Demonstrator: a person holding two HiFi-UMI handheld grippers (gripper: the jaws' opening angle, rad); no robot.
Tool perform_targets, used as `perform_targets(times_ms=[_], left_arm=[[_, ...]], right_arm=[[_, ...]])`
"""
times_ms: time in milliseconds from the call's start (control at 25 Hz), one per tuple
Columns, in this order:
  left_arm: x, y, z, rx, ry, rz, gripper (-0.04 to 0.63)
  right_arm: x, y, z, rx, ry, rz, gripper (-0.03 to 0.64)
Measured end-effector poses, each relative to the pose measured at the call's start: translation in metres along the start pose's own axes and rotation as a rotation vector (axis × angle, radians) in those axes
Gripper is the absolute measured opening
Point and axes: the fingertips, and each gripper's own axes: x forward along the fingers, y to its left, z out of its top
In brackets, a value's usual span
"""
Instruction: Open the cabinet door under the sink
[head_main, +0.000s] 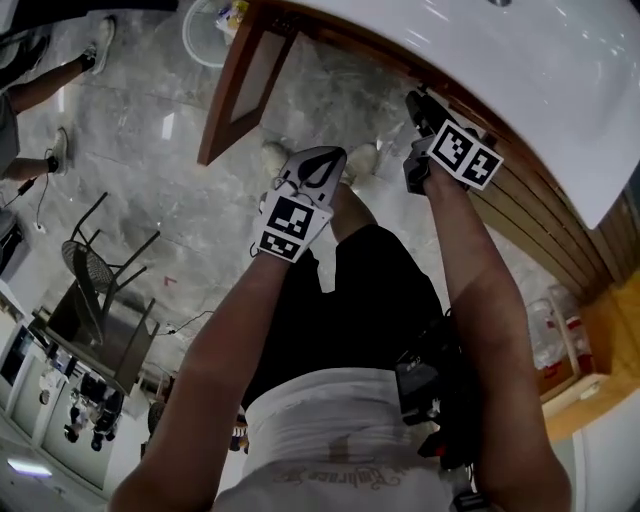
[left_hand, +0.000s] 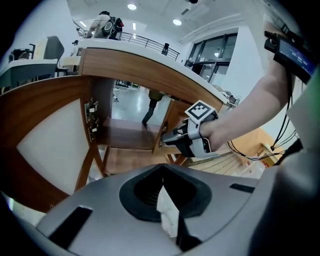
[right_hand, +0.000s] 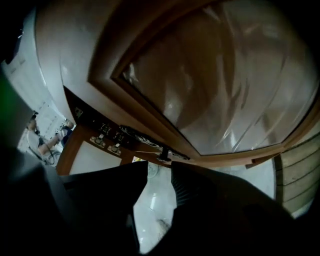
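Under the white sink (head_main: 560, 80), one wooden cabinet door (head_main: 240, 85) stands swung out over the floor. In the left gripper view this door (left_hand: 45, 145) fills the left side, with the cabinet's inside (left_hand: 125, 132) behind it. My right gripper (head_main: 420, 100) is up at the cabinet front, beside the second door (right_hand: 215, 85). That door has a frosted panel, and its small dark knob (right_hand: 163, 155) sits just beyond the right gripper's (right_hand: 159, 172) open jaws, which hold nothing. My left gripper (head_main: 315, 170) hangs lower, away from the cabinet. Its grey jaws (left_hand: 162, 182) are shut and empty.
Slatted wood panelling (head_main: 540, 220) runs along the cabinet to the right, with bottles (head_main: 560, 340) on a shelf below. A white bin (head_main: 205, 30) stands past the open door. A metal chair (head_main: 100, 260) and another person's feet (head_main: 60, 150) are off to the left.
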Motion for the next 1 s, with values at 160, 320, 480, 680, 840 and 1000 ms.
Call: perform_targets(times_ms=[160,320,480,680,840,1000], left_arm=[[-0.007,0.003,-0.007,-0.043,-0.013,0.029,0.011],[-0.010,-0.003,-0.015,-0.067,-0.019,0.034,0.011],[-0.011,-0.010,-0.017,-0.069,-0.023,0.017,0.011],[-0.018,-0.011,-0.020,-0.067,-0.038,0.011,0.011],[-0.036,-0.015,-0.029,-0.077,-0.050,0.020,0.011],[-0.055,-0.024,-0.054,-0.088,-0.034,0.020,0.011]], right_arm=[[0.013,-0.004,0.009,0.066,-0.014,-0.045,0.138],[0.015,-0.010,0.012,0.168,-0.027,-0.083,0.114],[0.014,-0.009,0.013,0.198,-0.044,-0.056,0.106],[0.011,-0.007,0.014,0.188,-0.057,-0.064,0.101],[0.001,-0.007,0.000,0.120,-0.033,-0.064,0.098],[-0.014,-0.013,-0.022,0.080,-0.012,-0.057,0.094]])
